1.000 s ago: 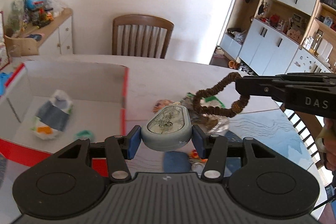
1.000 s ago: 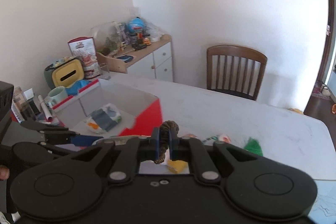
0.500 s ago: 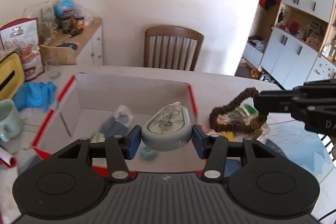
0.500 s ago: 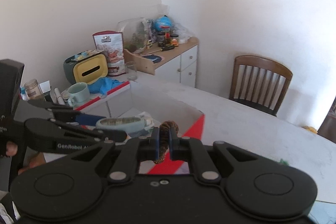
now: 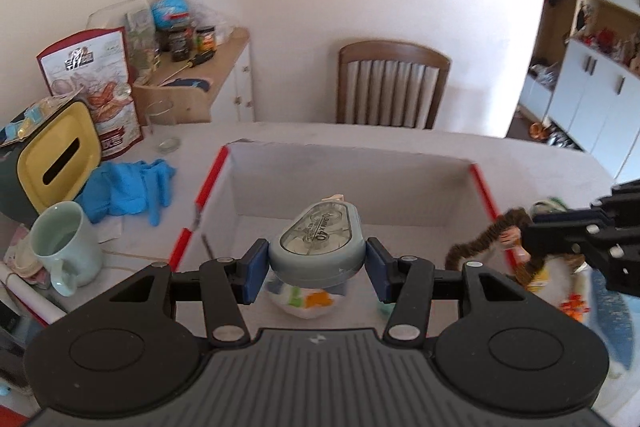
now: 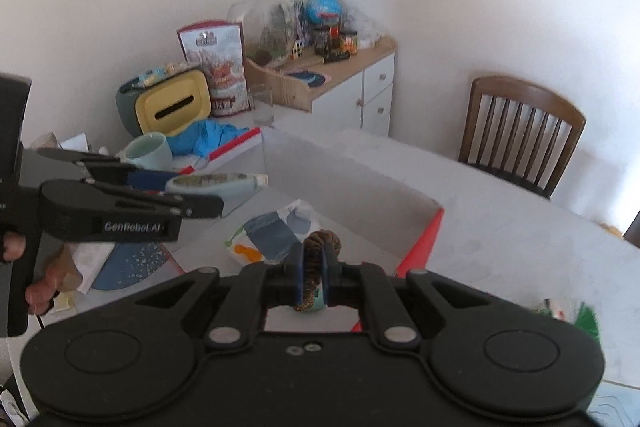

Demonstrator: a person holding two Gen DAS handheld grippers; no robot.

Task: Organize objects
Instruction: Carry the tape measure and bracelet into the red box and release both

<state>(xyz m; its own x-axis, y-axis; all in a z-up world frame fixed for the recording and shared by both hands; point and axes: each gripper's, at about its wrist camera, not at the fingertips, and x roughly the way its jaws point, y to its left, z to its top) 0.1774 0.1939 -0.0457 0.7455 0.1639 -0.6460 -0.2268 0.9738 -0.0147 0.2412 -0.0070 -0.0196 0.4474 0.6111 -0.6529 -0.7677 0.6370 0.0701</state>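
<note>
Left wrist view | my left gripper clamps the grey tape dispenser, long axis toward 12 o'clock, over the red-edged box | right gripper pinches brown scrunchie at 3 o'clock, above the box's rim.

Between the left tongs sits a smooth grey plastic case with a glossy clear lid; the right tongs, matt black plastic, pinch a fuzzy brown cloth scrunchie. Beneath both lies a matt cardboard box, with a varnished wooden chair beyond.
</note>
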